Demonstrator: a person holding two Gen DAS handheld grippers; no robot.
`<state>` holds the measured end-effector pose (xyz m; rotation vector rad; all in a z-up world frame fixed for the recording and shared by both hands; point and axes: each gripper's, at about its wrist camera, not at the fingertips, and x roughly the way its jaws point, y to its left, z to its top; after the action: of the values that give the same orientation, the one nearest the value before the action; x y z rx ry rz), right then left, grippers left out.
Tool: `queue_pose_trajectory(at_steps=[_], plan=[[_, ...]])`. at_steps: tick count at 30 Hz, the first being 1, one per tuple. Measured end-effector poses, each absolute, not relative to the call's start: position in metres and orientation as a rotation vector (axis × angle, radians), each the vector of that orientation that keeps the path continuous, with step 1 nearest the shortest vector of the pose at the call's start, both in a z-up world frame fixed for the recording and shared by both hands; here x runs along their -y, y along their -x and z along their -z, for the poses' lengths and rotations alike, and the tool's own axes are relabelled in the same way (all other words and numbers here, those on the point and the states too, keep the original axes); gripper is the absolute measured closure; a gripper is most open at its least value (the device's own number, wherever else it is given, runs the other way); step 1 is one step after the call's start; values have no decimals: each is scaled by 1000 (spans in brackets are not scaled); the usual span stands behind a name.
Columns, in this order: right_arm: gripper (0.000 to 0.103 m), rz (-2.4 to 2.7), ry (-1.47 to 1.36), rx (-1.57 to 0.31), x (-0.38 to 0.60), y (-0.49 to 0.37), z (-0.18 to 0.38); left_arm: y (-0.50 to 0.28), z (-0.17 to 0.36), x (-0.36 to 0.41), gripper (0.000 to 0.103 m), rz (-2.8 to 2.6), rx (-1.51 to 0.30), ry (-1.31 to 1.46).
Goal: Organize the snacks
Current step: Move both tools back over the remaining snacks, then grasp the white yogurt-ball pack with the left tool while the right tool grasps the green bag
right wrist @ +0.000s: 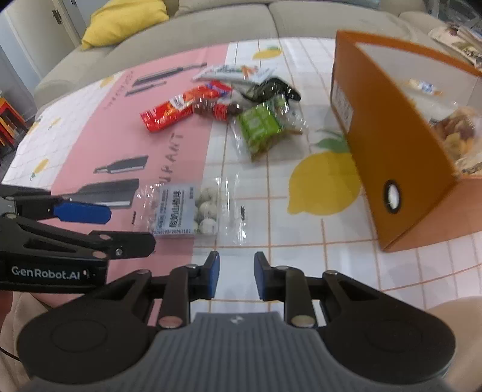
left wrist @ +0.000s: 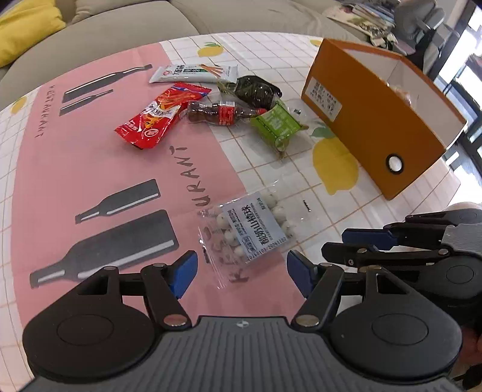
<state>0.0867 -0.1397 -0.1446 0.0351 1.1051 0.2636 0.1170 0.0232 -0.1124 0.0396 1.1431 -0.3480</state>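
Note:
A clear bag of white balls with a pale blue label (left wrist: 250,232) lies on the table just ahead of my left gripper (left wrist: 242,273), which is open and empty. It also shows in the right wrist view (right wrist: 186,211). My right gripper (right wrist: 236,274) is open and empty, low over the white tiles right of the bag. Farther back lie a red packet (left wrist: 156,117), a small cola bottle (left wrist: 220,113), a green packet (left wrist: 275,125), a dark packet (left wrist: 256,90) and a white packet (left wrist: 192,74). An orange box (right wrist: 400,156) at the right holds snack bags (right wrist: 458,132).
The table (left wrist: 75,169) has a pink and white tiled cloth with lemon prints. A grey sofa (left wrist: 120,27) with a yellow cushion (right wrist: 126,21) runs behind it. My right gripper shows at the right edge of the left wrist view (left wrist: 370,241).

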Motion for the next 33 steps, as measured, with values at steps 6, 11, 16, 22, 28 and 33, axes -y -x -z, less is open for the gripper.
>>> queue_pose_trajectory(at_steps=[6, 11, 16, 22, 28, 33], plan=[[80, -271, -10, -1125, 129, -104, 158, -130, 120, -20, 20, 396, -1114, -160], [80, -292, -9, -1108, 123, -128, 161, -142, 125, -21, 18, 451, -1104, -230], [80, -316, -8, -1088, 115, -146, 161, -154, 126, -24, 18, 463, -1109, -174], [79, -297, -20, -1046, 125, -148, 153, -156, 132, -15, 16, 445, -1117, -63], [79, -268, -12, -999, 138, -143, 148, -157, 143, -5, 19, 360, -1111, -40], [78, -256, -8, -963, 142, -142, 148, -157, 145, -7, 23, 318, -1080, 8]])
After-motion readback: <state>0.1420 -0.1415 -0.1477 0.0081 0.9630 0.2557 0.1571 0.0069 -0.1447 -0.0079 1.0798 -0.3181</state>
